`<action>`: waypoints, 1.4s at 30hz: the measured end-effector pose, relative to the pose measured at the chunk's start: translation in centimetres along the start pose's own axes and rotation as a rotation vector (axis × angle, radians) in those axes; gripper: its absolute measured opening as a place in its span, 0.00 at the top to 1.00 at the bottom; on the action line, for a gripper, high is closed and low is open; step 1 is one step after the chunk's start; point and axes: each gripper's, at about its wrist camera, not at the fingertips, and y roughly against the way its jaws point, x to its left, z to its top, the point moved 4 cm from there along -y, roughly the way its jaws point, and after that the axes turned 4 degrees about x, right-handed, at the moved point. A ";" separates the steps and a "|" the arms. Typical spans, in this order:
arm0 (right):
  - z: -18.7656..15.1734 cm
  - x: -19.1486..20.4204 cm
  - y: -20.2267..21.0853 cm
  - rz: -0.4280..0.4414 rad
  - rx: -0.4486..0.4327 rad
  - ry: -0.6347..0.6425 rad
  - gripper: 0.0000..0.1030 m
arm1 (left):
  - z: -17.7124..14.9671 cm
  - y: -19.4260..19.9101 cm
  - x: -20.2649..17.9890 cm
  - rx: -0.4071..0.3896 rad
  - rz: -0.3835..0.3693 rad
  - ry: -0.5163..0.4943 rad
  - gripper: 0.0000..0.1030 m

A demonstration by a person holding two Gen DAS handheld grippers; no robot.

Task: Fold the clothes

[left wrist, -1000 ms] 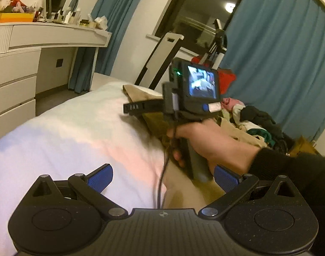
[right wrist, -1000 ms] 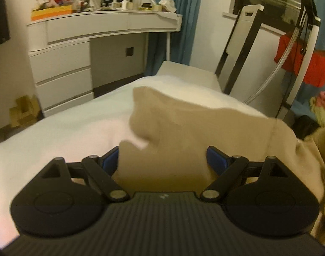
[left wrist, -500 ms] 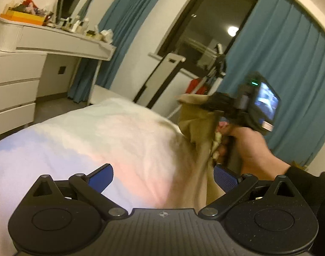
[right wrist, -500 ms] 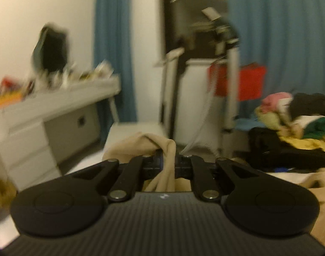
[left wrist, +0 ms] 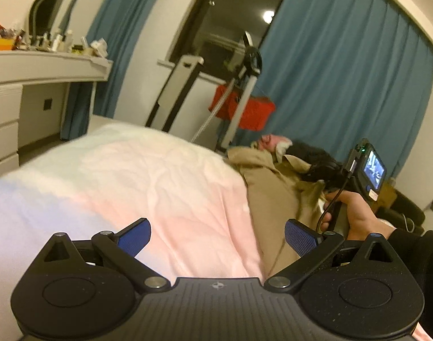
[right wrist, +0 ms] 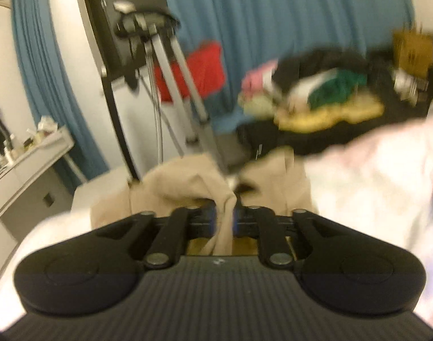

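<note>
Tan fabric — one tan garment is what I'm working, and it now lies bunched on the right half of the bed, near the laundry pile. Going left to right: the white dresser sits far left with the bed's pale sheet in front, and my left gripper hangs over that bare sheet with its blue pads spread wide, nothing between them. Right of it is the garment, then my right hand on its handle at the garment's far-right edge.

A second ago my right gripper was open over the flat-lying cloth. Half a second ago it had pinched a fold and lifted it. Now it stays clamped on that fold, jaws nearly together with a ridge of tan cloth between the pads, and it has swung off to the right — the right wrist view is motion-blurred. The garment went with it, dragged off the middle of the bed.

So nothing is folded yet. My read is that I'm repositioning or shaking the piece out, and the free left gripper likely needs to take another edge before any crease can be laid.
</note>
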 end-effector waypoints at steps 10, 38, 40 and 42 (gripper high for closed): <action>-1.4 0.3 8.0 0.079 0.007 0.024 0.12 | -0.2 -0.6 -0.6 0.018 -0.063 -0.033 0.01; -13.0 -4.7 37.4 0.215 0.002 -0.247 0.12 | -6.1 4.8 2.4 0.360 -0.060 0.272 0.14; -13.0 -5.2 37.2 0.213 0.003 -0.274 0.12 | -7.0 4.0 3.9 0.409 -0.021 0.359 0.21; -13.1 -6.0 37.3 0.226 -0.007 -0.327 0.11 | -7.6 3.5 5.3 0.439 -0.001 0.446 0.33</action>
